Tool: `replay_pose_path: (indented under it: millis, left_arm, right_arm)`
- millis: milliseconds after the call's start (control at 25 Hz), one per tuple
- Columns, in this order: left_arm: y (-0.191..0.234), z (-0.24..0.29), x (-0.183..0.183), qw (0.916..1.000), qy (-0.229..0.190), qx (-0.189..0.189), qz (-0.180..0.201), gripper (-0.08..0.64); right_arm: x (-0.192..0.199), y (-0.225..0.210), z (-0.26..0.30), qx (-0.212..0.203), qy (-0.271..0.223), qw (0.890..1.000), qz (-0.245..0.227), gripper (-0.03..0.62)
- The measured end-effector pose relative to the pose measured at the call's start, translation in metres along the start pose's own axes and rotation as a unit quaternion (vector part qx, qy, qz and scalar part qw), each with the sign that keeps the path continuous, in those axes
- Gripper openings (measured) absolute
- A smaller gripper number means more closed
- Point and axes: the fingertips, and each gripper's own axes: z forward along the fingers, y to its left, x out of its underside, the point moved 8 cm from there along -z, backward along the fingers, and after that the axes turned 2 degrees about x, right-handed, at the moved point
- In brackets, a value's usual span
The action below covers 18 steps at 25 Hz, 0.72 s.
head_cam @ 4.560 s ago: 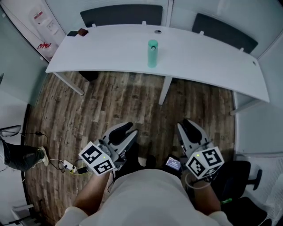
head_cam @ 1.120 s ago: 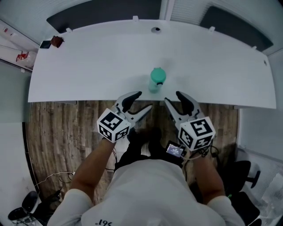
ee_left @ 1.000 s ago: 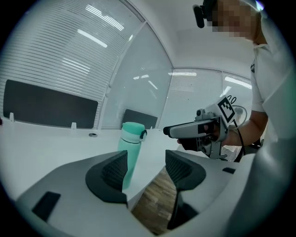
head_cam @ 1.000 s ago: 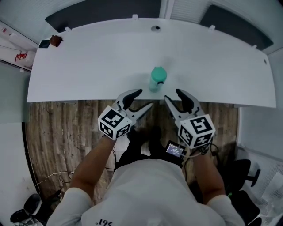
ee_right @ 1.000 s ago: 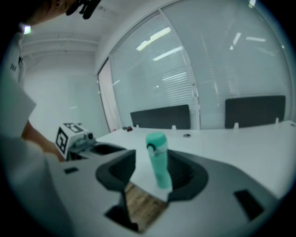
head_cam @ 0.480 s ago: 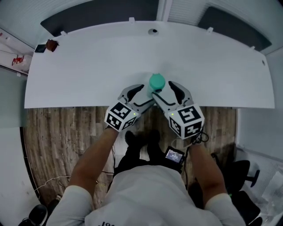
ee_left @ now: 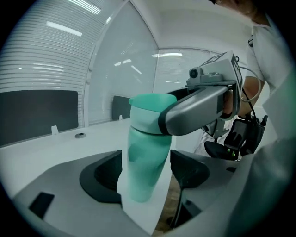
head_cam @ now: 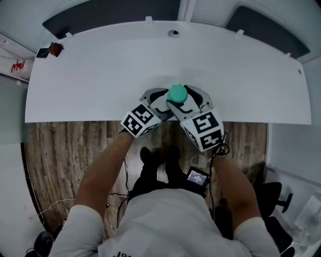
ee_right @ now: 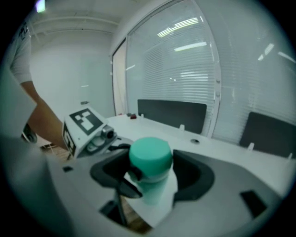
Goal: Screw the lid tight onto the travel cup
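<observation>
A mint-green travel cup [head_cam: 178, 94] with its lid on stands upright near the front edge of the white desk [head_cam: 100, 75]. My left gripper [head_cam: 161, 100] reaches in from the left. Its jaws are opening, and the cup body [ee_left: 143, 157] stands between the pads, which do not press on it. My right gripper [head_cam: 186, 100] comes in from the right at a higher level, open, with the lid [ee_right: 150, 155] between its jaws. One right finger [ee_left: 199, 109] crosses in front of the lid in the left gripper view. The left gripper's marker cube [ee_right: 85, 122] shows in the right gripper view.
A small red and dark object [head_cam: 50, 50] lies at the desk's far left corner. A cable hole [head_cam: 173, 33] sits at the back middle. Dark chair backs [head_cam: 110, 15] stand behind the desk. Wooden floor [head_cam: 65, 150] lies below its front edge.
Both grippers have moved forward from in front of the desk edge to either side of the cup. Their jaws have spread wider.
</observation>
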Motion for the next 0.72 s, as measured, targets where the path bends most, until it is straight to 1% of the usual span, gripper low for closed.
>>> replay_pose_path:
  millis: [160,280,440,600,680,720]
  left_arm:
    - [0.002,0.011,-0.001,0.9998,0.013,0.011,0.01,0.33]
    - [0.004,0.014,0.003,1.0,0.008,0.0,0.001,0.328]
    - [-0.001,0.016,0.0,0.9991,-0.011,-0.037,-0.02,0.327]
    - [-0.007,0.019,-0.001,0.9947,-0.023,-0.091,-0.043,0.327]
    - [-0.008,0.021,-0.001,0.9923,-0.027,-0.11,-0.051,0.327]
    - [-0.008,0.021,-0.001,0.9919,-0.027,-0.112,-0.052,0.327]
  right_arm:
    - [0.004,-0.001,0.006,0.004,0.001,1.0,-0.008,0.308]
    - [0.002,0.0,0.007,0.012,-0.001,1.0,-0.003,0.307]
    - [-0.001,0.003,0.005,0.048,0.008,0.999,0.013,0.307]
    - [-0.001,0.005,0.005,0.097,0.003,0.994,0.042,0.307]
    - [0.0,0.005,0.005,0.109,0.0,0.993,0.048,0.305]
    - [0.0,0.005,0.006,0.109,-0.001,0.993,0.048,0.307]
